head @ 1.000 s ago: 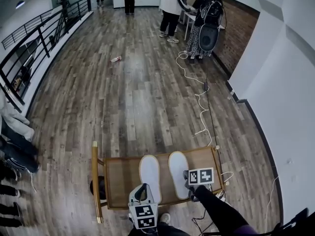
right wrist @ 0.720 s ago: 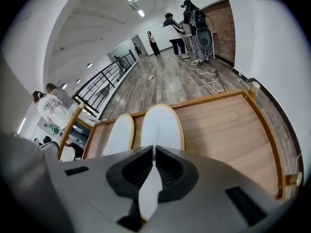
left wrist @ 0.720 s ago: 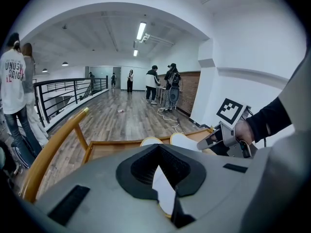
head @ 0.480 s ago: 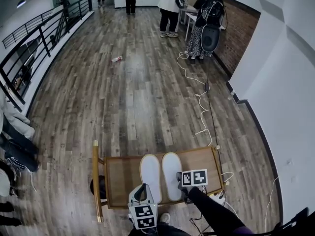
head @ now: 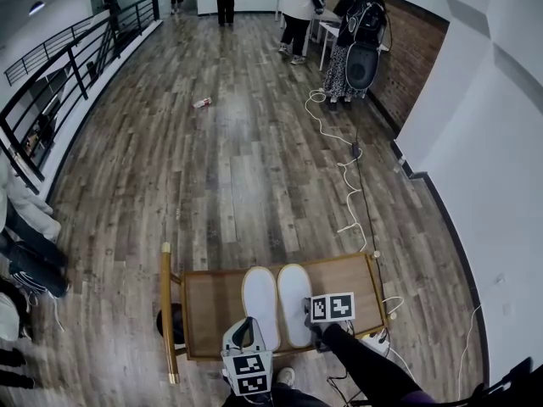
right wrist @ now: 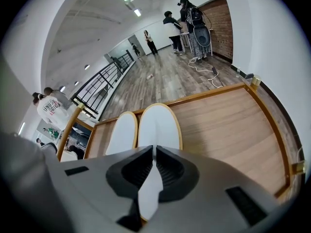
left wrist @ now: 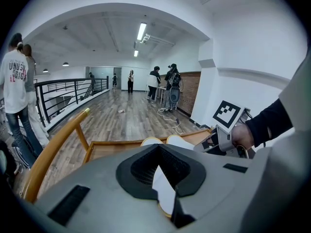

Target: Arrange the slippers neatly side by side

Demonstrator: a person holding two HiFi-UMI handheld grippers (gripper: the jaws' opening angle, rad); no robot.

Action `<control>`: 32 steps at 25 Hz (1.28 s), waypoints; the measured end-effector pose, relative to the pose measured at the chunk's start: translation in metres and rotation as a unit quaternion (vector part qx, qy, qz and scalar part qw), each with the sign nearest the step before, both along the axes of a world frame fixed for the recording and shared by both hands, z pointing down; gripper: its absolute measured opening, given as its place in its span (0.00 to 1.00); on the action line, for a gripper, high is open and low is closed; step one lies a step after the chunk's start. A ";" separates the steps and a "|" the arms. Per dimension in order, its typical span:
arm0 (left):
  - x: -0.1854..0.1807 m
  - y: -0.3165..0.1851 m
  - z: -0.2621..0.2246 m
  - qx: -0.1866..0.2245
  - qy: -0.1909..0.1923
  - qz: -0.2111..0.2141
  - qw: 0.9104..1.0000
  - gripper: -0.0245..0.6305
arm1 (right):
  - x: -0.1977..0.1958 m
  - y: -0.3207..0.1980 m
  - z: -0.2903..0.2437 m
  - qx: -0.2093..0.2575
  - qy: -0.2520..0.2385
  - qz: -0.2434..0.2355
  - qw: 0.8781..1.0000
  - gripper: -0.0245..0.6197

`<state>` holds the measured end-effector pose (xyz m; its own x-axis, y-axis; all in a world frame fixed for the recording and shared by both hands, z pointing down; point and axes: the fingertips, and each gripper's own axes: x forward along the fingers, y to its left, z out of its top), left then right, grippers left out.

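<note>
- Grippers first: left gripper (head: 246, 336) and right gripper (head: 310, 326) sit at the near edge of a wooden chair seat (head: 210, 303).
- Two white slippers lie on that seat side by side, long edges touching, toes pointing away from the grippers: left slipper (head: 259, 299), right slipper (head: 294, 299).
- Left jaws are clamped on the left slipper's heel; right jaws are pinched on the right slipper's heel.
</note>
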<state>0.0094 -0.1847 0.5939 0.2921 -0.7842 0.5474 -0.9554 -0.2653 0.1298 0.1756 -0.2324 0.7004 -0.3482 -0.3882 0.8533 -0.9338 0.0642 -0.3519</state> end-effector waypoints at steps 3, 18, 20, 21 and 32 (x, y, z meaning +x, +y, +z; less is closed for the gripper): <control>0.002 0.000 0.001 0.001 0.001 0.001 1.000 0.04 | 0.000 0.000 0.001 0.000 -0.004 0.004 1.000 0.06; 0.003 -0.008 -0.008 0.011 0.009 0.002 1.000 0.04 | -0.006 0.008 -0.048 0.074 0.010 -0.015 0.997 0.16; 0.006 -0.011 -0.011 0.017 0.011 0.004 1.000 0.04 | -0.017 0.007 -0.066 0.111 0.017 -0.030 0.993 0.16; 0.008 -0.013 -0.012 0.019 0.011 0.006 1.000 0.04 | -0.022 0.006 -0.074 0.130 0.021 -0.035 0.991 0.16; 0.022 -0.049 -0.046 0.061 0.013 0.009 0.998 0.04 | -0.056 0.005 -0.140 0.253 0.032 -0.014 0.967 0.15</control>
